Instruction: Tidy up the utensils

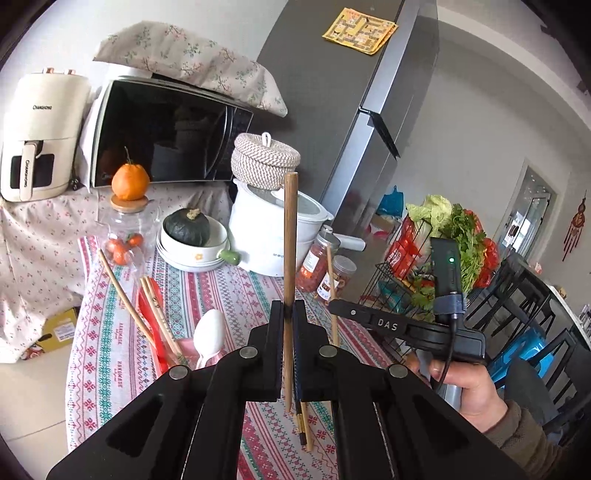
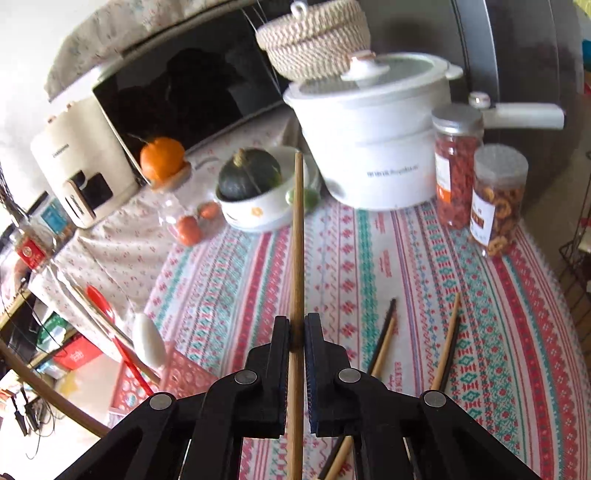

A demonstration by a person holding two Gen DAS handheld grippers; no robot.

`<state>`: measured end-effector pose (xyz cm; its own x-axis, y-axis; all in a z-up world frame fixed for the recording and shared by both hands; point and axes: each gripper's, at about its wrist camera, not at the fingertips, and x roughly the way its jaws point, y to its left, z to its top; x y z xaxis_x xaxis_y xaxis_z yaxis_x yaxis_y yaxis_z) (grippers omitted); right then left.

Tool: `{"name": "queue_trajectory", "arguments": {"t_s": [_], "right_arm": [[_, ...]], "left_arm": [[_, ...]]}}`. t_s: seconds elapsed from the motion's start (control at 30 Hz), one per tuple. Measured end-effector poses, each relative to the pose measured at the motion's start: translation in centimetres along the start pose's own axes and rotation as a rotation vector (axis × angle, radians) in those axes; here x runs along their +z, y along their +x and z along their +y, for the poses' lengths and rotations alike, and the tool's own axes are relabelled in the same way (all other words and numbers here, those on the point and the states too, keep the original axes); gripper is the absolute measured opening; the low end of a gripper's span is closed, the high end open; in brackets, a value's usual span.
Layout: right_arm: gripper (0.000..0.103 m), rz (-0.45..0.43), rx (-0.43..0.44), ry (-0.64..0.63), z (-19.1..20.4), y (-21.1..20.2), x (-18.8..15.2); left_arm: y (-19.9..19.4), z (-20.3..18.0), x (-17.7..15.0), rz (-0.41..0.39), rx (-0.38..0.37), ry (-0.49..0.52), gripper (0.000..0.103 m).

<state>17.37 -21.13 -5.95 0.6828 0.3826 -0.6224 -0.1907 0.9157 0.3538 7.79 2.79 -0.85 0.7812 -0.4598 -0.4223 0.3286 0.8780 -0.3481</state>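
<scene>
My left gripper (image 1: 288,308) is shut on a wooden chopstick (image 1: 290,236) that stands upright above the patterned tablecloth (image 1: 236,291). My right gripper (image 2: 296,325) is shut on another wooden chopstick (image 2: 298,236), also upright. The right gripper also shows in the left wrist view (image 1: 332,306), beside the left one. A pink utensil basket (image 2: 177,376) at the table's left edge holds a white spoon (image 2: 147,339), a red spoon (image 2: 107,306) and several chopsticks (image 1: 155,314). Loose chopsticks, dark (image 2: 382,332) and wooden (image 2: 447,339), lie on the cloth below the right gripper.
A white pot (image 2: 369,140) with a woven lidded basket (image 2: 314,33) behind it, two snack jars (image 2: 498,199), a bowl with a green squash (image 2: 251,181), a glass jar topped by an orange (image 1: 129,218), a microwave (image 1: 166,133) and an air fryer (image 1: 40,133) stand at the back.
</scene>
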Motion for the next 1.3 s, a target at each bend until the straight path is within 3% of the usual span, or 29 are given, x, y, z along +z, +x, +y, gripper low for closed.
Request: {"name": "queue_trajectory", "arguments": {"t_s": [0.2,0.37,0.57,1.0,1.17,1.3], "right_arm": [[0.006,-0.25,0.025,-0.042,2.1,-3.5,0.5],[0.006,-0.382,0.047,-0.039,3.7,-5.4,0.8],[0.006,-0.431,0.06,-0.047,5.4,-5.2,0.7],[0.006,-0.501,0.11,-0.029,8.8,-4.6,0.6],[0.006,-0.506,0.118,-0.052,10.3,-3.6,0.2],[0.007,-0.491,0.122,-0.074,11.1,-2.5,-0.2]], "left_arm": [[-1.9,1.5,1.4,-0.072,0.077,0.019,0.004],[-2.2,3.1,1.9,-0.093,0.133,0.008,0.004],[-1.6,3.9,1.7,-0.078,0.186,0.026,0.004],[2.0,5.1,-0.1,0.073,0.275,0.078,0.004],[4.2,6.3,-1.0,0.21,0.254,0.032,0.005],[2.7,7.2,0.0,0.166,0.21,-0.04,0.005]]}}
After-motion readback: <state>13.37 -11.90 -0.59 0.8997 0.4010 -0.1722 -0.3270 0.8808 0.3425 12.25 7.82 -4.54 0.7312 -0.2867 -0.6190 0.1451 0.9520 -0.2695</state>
